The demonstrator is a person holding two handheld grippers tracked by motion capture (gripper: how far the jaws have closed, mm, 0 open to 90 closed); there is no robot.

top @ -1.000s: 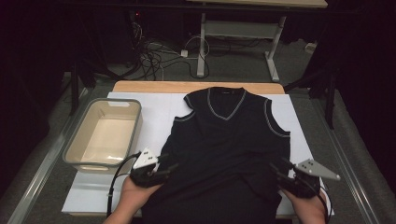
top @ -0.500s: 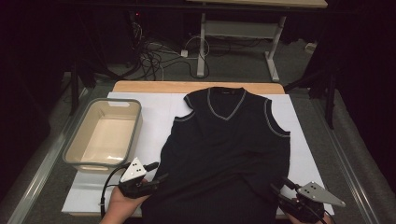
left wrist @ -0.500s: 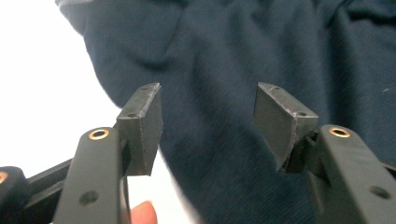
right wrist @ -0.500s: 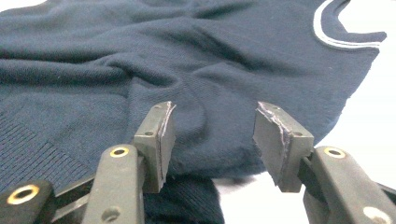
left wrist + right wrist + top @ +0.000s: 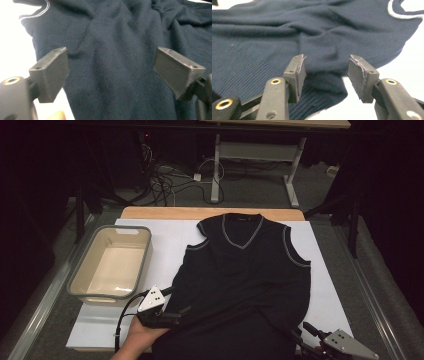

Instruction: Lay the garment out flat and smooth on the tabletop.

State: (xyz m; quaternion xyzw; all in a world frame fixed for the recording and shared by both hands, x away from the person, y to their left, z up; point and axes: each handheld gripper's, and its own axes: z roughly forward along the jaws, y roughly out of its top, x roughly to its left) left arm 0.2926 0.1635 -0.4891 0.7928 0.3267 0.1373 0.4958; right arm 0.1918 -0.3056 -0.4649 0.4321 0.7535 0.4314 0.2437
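Both grippers pulled back; vest (image 5: 245, 285) hem cut off.

A light wooden table (image 5: 210, 213) carries a large white rectangular sheet (image 5: 165, 240) that covers nearly all of its top, leaving a bare strip of wood along the far edge. A dark navy sleeveless knitted V-neck vest with pale grey trim at the neck and armholes (image 5: 245, 275) lies spread flat on the sheet, its collar toward the far edge and its hem rumpled at the near edge. Just left of the vest, a beige rectangular plastic tub with a grey rim (image 5: 82, 277) stands on the sheet's left edge.
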